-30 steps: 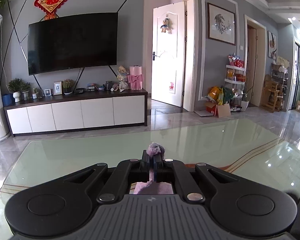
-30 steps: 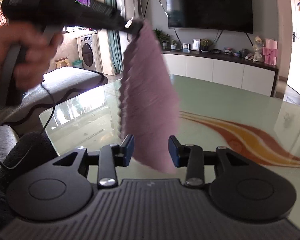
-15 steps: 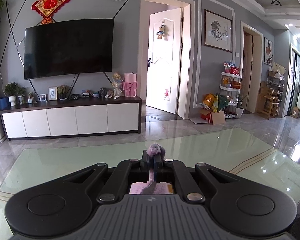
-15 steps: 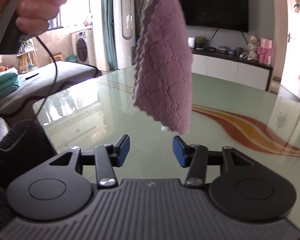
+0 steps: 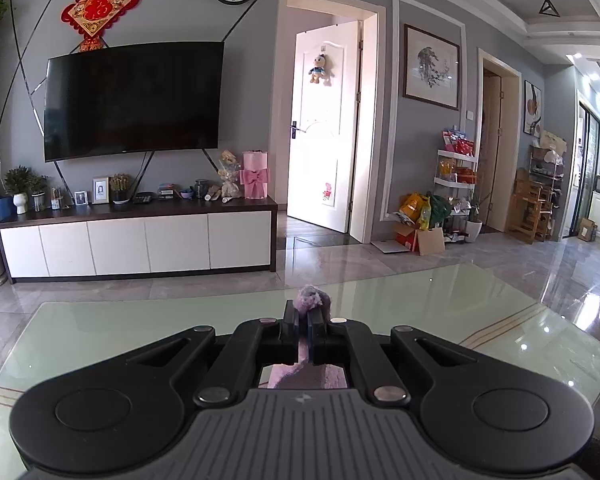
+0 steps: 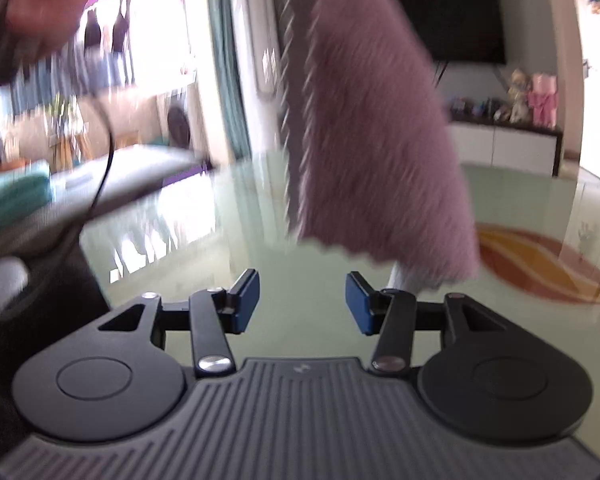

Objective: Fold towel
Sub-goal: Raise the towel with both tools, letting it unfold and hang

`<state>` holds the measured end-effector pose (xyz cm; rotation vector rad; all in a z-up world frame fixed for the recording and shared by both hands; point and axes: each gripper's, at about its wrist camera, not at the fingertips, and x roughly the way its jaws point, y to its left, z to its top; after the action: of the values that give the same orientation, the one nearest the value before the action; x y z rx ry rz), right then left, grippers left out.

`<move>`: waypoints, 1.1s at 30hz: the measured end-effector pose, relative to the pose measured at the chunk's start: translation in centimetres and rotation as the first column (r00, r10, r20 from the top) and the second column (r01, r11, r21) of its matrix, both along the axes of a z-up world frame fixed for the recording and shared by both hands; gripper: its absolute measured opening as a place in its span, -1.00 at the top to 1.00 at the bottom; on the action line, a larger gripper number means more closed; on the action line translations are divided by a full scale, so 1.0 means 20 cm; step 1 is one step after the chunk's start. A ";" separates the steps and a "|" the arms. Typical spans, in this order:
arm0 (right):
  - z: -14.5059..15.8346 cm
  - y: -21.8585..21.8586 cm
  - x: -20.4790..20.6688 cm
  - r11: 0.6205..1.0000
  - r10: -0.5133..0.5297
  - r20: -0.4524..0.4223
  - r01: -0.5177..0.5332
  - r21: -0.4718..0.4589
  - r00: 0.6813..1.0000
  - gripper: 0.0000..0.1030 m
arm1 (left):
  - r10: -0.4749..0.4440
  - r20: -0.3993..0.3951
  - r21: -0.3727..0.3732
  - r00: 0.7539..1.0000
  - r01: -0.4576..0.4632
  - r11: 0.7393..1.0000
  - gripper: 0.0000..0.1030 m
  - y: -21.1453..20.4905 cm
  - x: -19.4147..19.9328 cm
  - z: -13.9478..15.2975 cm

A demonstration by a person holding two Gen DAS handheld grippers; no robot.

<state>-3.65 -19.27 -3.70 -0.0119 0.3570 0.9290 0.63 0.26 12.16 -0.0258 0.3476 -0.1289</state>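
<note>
While the left gripper (image 5: 303, 322) pinches the towel (image 6: 376, 128) above the glass table (image 6: 260, 216), its top is cropped; the right gripper (image 6: 302, 300) gapes empty below.

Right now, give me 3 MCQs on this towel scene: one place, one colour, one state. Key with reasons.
1. Where is the towel?
A. Flat on the table
B. Hanging above the glass table
C. On the sofa

2. What colour is the towel?
A. Pinkish purple
B. Green
C. White

3. How does the right gripper stand?
A. Shut on the towel
B. Shut on nothing
C. Open, nothing between its fingers

Key:
1 B: in the right wrist view the cloth dangles with its lower edge clear of the tabletop, pinched at the top by the left gripper, as the left wrist view shows.
2 A: both views show pinkish-purple pile.
3 C: the blue pads sit apart with only table seen between them, the towel's edge beyond them.
</note>
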 end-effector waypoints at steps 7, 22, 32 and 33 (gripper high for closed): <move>0.05 -0.07 0.05 0.997 -0.070 0.073 0.067 0.043 0.995 -0.16 | -0.003 0.003 -0.001 1.000 0.003 1.000 0.91 0.01 -0.01 0.01; -0.14 0.20 -0.06 0.872 -0.101 0.536 0.334 -0.358 0.838 -0.28 | -0.019 0.014 -0.033 1.000 0.019 0.999 0.91 -0.01 -0.03 0.07; 0.05 0.01 -0.07 0.937 -0.226 0.583 0.337 -0.088 0.780 -0.41 | -0.009 -0.002 -0.039 1.000 0.009 0.999 0.90 0.00 -0.02 0.06; 0.07 -0.01 -0.07 0.942 -0.236 0.575 0.329 -0.062 0.783 -0.41 | -0.009 -0.004 -0.039 1.000 0.009 0.999 0.90 0.00 -0.01 0.05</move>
<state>-4.99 -19.47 -2.31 -0.3678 -0.1220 0.5545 0.38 0.35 13.18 -0.0636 0.3498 -0.1445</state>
